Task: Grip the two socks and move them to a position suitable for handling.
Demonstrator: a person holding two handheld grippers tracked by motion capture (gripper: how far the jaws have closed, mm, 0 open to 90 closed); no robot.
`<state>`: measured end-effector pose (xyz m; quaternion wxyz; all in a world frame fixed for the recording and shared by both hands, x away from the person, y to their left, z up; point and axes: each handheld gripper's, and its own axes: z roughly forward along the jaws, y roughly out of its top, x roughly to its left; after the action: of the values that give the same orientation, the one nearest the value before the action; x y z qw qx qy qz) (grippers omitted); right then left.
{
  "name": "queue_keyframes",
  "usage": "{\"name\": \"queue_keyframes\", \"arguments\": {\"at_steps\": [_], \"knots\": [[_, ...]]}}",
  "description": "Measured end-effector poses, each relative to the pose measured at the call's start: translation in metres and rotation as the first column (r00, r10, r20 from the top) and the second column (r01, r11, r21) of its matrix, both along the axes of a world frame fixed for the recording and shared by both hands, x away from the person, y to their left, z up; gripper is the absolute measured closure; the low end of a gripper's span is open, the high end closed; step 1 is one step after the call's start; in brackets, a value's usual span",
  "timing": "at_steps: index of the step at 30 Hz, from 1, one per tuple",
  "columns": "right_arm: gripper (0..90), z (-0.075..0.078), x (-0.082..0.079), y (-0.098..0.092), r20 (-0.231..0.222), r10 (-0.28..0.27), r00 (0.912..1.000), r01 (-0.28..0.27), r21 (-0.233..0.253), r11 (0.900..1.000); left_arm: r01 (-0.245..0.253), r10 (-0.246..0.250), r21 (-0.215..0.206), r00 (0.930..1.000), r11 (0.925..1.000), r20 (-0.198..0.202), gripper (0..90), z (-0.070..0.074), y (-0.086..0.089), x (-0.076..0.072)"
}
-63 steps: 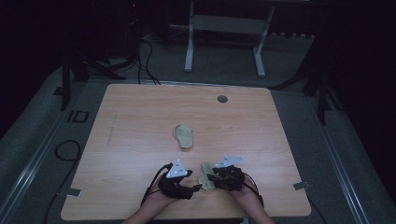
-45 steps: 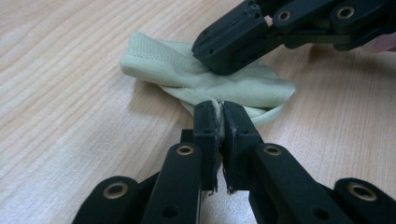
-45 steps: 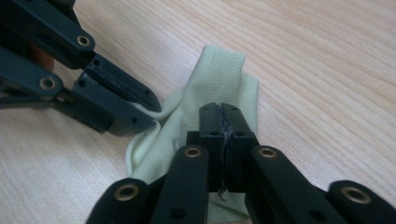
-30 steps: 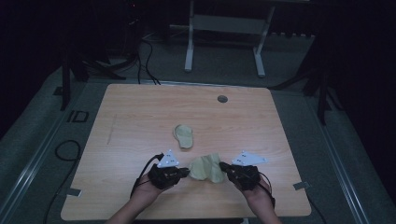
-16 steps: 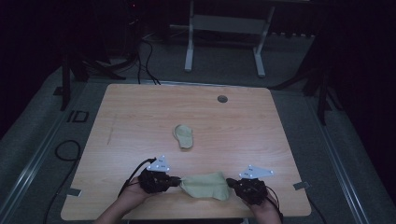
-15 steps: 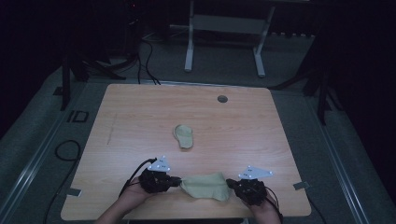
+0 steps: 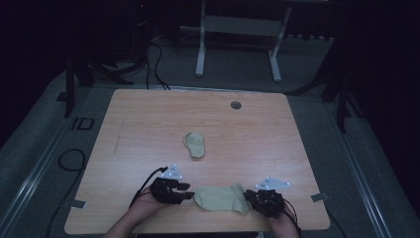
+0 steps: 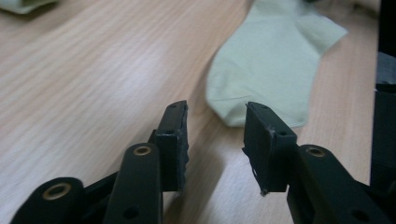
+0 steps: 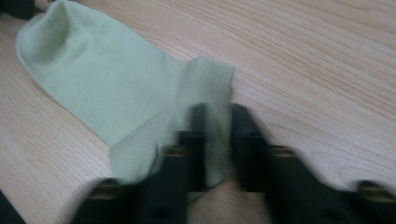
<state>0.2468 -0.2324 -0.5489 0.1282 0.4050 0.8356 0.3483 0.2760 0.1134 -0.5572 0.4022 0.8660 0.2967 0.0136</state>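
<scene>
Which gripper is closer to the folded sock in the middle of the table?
The left. The left gripper sits just below and a little left of the folded sock; the right gripper is farther off to its lower right, at the flat sock's cuff.

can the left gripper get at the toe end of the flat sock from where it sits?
Probably yes. The left gripper is open and aimed at the near end of the flat sock, with bare table between them and nothing in the way. The right gripper is at the other end.
</scene>
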Motion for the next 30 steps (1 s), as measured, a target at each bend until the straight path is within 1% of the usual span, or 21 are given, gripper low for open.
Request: {"name": "queue_keyframes", "arguments": {"at_steps": [1, 3, 4, 6, 8, 9, 10, 12, 13, 14, 15, 16, 17, 18, 20, 21, 23, 24, 25, 28, 30], "knots": [[67.1, 0.001, 0.001, -0.001, -0.012, 0.008, 0.9999, -0.008, 0.001, 1.0, -0.011, 0.011, -0.008, 0.9999, 0.9999, 0.006, 59.5, 0.002, 0.002, 0.0], [63.8, 0.005, 0.002, -0.001, 0.017, -0.004, 0.9998, 0.004, -0.012, 1.0, -0.025, 0.026, -0.034, 0.9995, 0.9991, 0.016, 58.4, 0.007, 0.004, -0.002], [63.7, 0.008, 0.003, -0.002, 0.027, -0.008, 0.9996, 0.008, -0.009, 1.0, -0.03, 0.031, -0.035, 0.9991, 0.999, 0.028, 59.6, 0.01, 0.004, -0.003], [64.3, 0.015, 0.004, -0.001, 0.039, 0.003, 0.9992, -0.003, 0.003, 1.0, -0.021, 0.023, -0.051, 0.9988, 0.9985, 0.044, 67.5, 0.016, 0.0, -0.007], [68.4, 0.019, 0.004, 0.002, 0.047, 0.013, 0.9988, -0.014, 0.008, 1.0, -0.006, 0.009, -0.068, 0.9989, 0.9976, 0.047, 76.8, 0.021, -0.007, -0.011], [70.6, 0.02, 0.004, 0.005, 0.041, 0.028, 0.9987, -0.029, 0.016, 0.999, 0.001, 0.002, -0.063, 0.9988, 0.998, 0.05, 79.6, 0.022, -0.012, -0.012], [77.0, 0.021, 0.004, 0.008, 0.042, 0.042, 0.9982, -0.043, 0.017, 0.999, 0.008, -0.005, -0.06, 0.9988, 0.9982, 0.049, 84.6, 0.023, -0.017, -0.014], [87.7, 0.019, 0.004, 0.015, 0.045, 0.075, 0.9962, -0.075, 0.0, 0.997, 0.02, -0.018, -0.032, 0.9987, 0.9993, 0.048, 89.3, 0.022, -0.026, -0.017], [87.7, 0.019, 0.004, 0.015, 0.045, 0.075, 0.9962, -0.075, 0.0, 0.997, 0.02, -0.018, -0.032, 0.9987, 0.9993, 0.048, 89.5, 0.022, -0.026, -0.017], [89.7, 0.018, 0.004, 0.018, 0.049, 0.084, 0.9952, -0.083, -0.018, 0.996, 0.03, -0.03, -0.003, 0.9989, 0.9996, 0.036, 89.5, 0.017, -0.032, -0.017], [89.7, 0.013, 0.005, 0.022, 0.035, 0.11, 0.9934, -0.108, -0.038, 0.993, 0.029, -0.029, 0.011, 0.9992, 0.9995, 0.027, 89.7, 0.014, -0.034, -0.017], [89.7, 0.01, 0.005, 0.023, 0.023, 0.114, 0.9932, -0.113, -0.042, 0.993, 0.034, -0.035, 0.024, 0.9993, 0.9991, 0.012, 89.7, 0.011, -0.035, -0.016], [89.6, 0.008, 0.006, 0.023, 0.015, 0.121, 0.9926, -0.12, -0.049, 0.992, 0.035, -0.035, 0.039, 0.9994, 0.9986, 0.007, 89.7, 0.008, -0.035, -0.016], [89.5, 0.005, 0.006, 0.023, 0.012, 0.121, 0.9926, -0.12, -0.06, 0.991, 0.035, -0.035, 0.053, 0.9994, 0.998, 0.003, 89.7, 0.006, -0.034, -0.017], [86.1, 0.002, 0.007, 0.02, 0.002, 0.113, 0.9936, -0.112, -0.068, 0.991, 0.032, -0.031, 0.062, 0.9995, 0.9976, -0.007, 89.7, 0.002, -0.031, -0.016], [85.1, 0.0, 0.008, 0.018, 0.007, 0.106, 0.9944, -0.105, -0.074, 0.992, 0.031, -0.03, 0.064, 0.9995, 0.9975, -0.009, 89.7, 0.001, -0.03, -0.017], [85.0, -0.003, 0.009, 0.013, -0.008, 0.097, 0.9953, -0.097, -0.08, 0.992, 0.031, -0.029, 0.077, 0.9994, 0.9965, -0.015, 89.7, -0.001, -0.029, -0.018], [85.1, -0.005, 0.009, 0.011, -0.013, 0.092, 0.9957, -0.093, -0.08, 0.992, 0.032, -0.031, 0.079, 0.9994, 0.9964, -0.017, 89.7, -0.003, -0.029, -0.02], [85.3, -0.006, 0.009, 0.009, -0.013, 0.092, 0.9957, -0.093, -0.063, 0.994, 0.034, -0.033, 0.089, 0.9993, 0.9954, -0.02, 89.7, -0.005, -0.029, -0.021], [85.1, -0.005, 0.007, 0.004, -0.009, 0.095, 0.9955, -0.095, -0.08, 0.992, 0.031, -0.029, 0.076, 0.9992, 0.9966, -0.028, 89.8, -0.008, -0.026, -0.025], [85.1, -0.006, 0.007, 0.0, -0.012, 0.089, 0.996, -0.089, -0.072, 0.993, 0.023, -0.021, 0.08, 0.9995, 0.9965, -0.025, 89.8, -0.007, -0.025, -0.025]]}}
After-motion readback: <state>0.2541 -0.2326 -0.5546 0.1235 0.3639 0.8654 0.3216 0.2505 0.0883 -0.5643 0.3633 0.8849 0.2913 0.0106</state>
